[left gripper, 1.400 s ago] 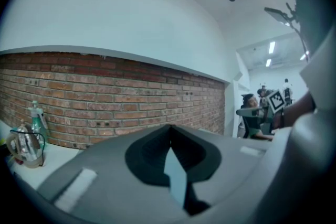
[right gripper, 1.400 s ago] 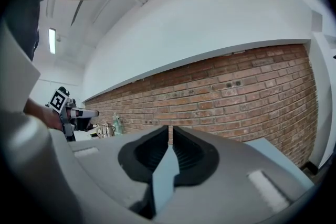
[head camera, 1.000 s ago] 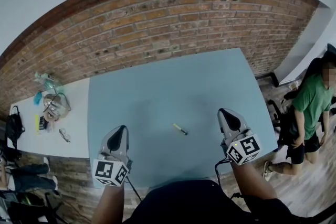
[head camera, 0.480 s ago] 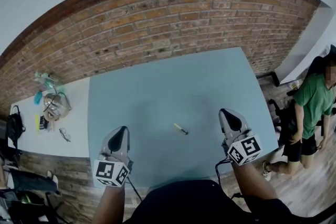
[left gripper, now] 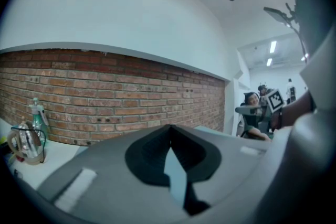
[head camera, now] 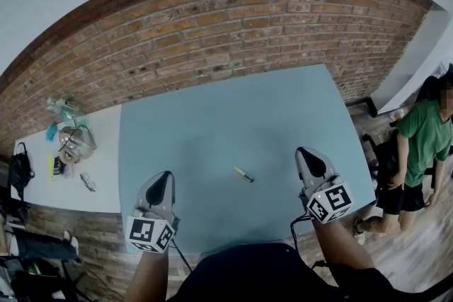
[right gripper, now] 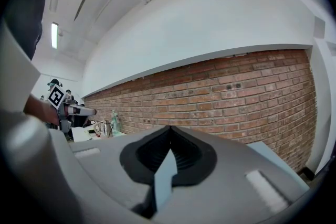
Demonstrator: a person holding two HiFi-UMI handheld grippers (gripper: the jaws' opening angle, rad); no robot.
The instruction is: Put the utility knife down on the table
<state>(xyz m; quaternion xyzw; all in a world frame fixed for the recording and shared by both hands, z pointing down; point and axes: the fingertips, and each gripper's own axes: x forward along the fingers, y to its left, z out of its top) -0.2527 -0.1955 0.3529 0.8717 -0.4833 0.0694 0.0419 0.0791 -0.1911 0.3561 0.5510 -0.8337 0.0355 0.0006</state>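
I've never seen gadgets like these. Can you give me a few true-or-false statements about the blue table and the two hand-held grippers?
1. The utility knife lies flat on the blue table, between the two grippers. True.
2. The right gripper is clamped on the knife. False: its jaws are together on nothing, and the knife lies apart from it.
3. The left gripper holds nothing. True.
4. The wall behind the table is white tile. False: it is a red brick wall.
5. The clutter of small things sits on the blue table. False: it sits on the white table to the left.
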